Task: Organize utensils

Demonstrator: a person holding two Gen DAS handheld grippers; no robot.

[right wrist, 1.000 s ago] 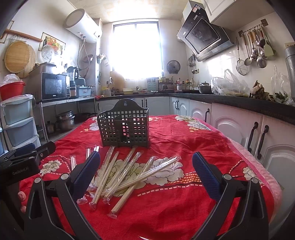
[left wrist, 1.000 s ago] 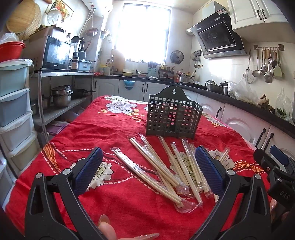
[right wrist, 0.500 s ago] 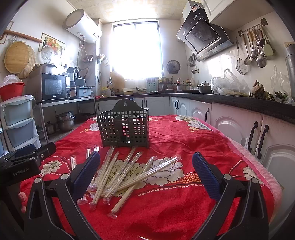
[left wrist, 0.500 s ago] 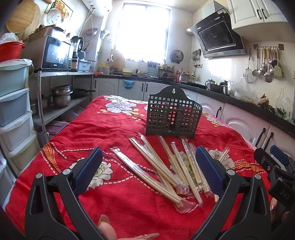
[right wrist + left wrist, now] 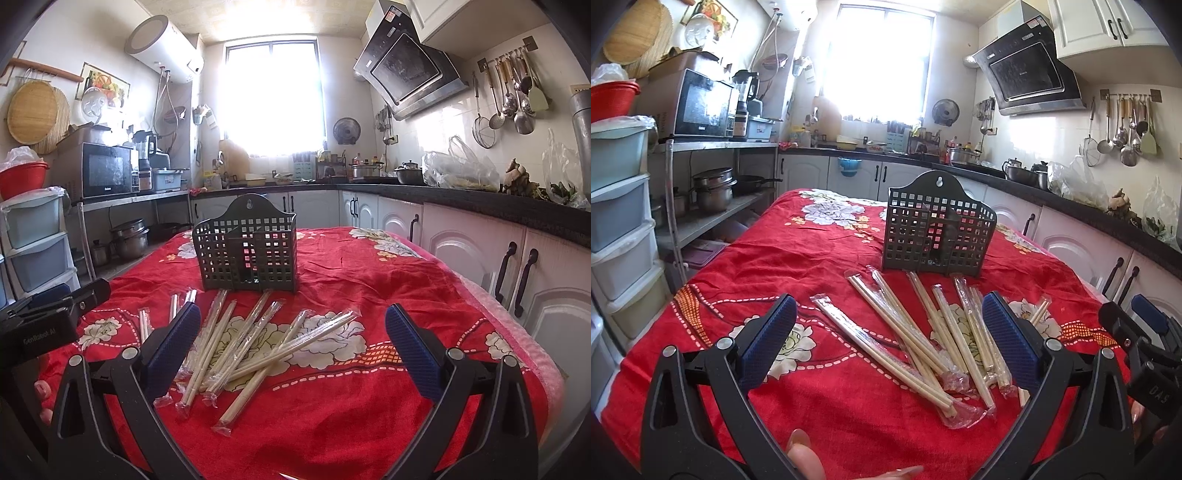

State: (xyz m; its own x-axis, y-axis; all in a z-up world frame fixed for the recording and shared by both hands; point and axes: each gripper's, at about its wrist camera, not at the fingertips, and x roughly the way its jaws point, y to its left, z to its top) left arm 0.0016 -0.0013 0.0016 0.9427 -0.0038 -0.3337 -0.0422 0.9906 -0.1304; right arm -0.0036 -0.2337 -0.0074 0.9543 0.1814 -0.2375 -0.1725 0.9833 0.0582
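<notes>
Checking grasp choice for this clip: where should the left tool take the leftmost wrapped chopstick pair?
Grip the leftmost chopstick pair mid-length, from above, fingers across its width. It lies flat on the red cloth, its far half apart from the pile.

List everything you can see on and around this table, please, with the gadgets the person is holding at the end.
wrapped chopsticks: roughly ten pairs, pale wood in clear sleeves, scattered on the cloth in front of the basket
utensil basket: one, dark grid plastic, upright behind the chopsticks, looks empty
tablecloth: one, red with white flowers, covering the table
microwave: one, black, on the shelf at left
range hood: one, black, on the right wall
hanging ladles: several, metal, on a rail at right
left gripper: one, black with blue pads, open above the chopsticks
right gripper: one, same colours, open above the chopsticks
</notes>
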